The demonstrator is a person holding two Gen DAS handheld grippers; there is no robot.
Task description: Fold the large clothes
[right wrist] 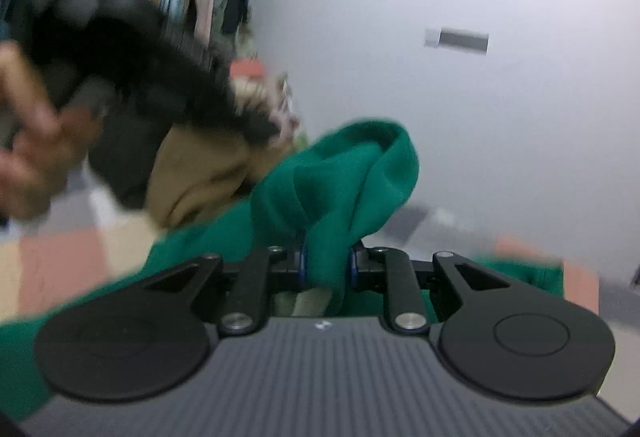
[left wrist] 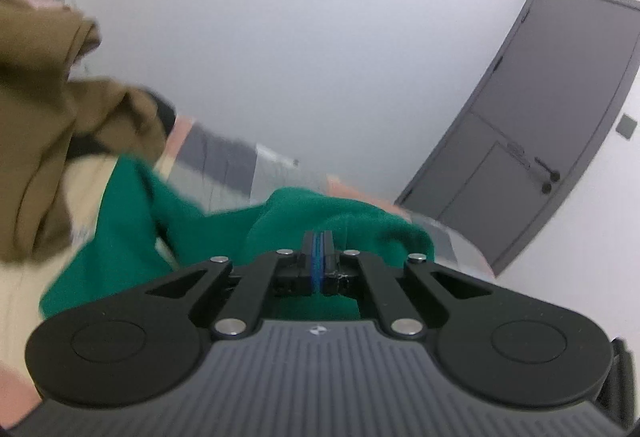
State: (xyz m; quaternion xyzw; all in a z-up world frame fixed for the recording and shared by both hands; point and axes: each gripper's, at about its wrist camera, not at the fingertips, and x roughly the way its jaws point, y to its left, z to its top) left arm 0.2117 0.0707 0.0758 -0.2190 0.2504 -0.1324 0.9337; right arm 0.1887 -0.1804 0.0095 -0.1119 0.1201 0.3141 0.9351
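Both grippers — left (left wrist: pixel 319 257), right (right wrist: pixel 327 263) — share one build: ribbed grey body, black linkage arms, silver pivot screws, round black discs at each side, blue-padded fingers (left wrist: pixel 317 261).

In the left wrist view the garment (left wrist: pixel 304 213) lies just ahead of the left tool (left wrist: pixel 319 241). A jacket (left wrist: pixel 44 109) hangs left of the garment, a door (left wrist: pixel 552 109) stands right, a wall (left wrist: pixel 320 57) behind.

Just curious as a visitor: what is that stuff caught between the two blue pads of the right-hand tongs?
In the right wrist view, a bunched fold of the green garment sits between the right tongs, pinched by the blue pads.
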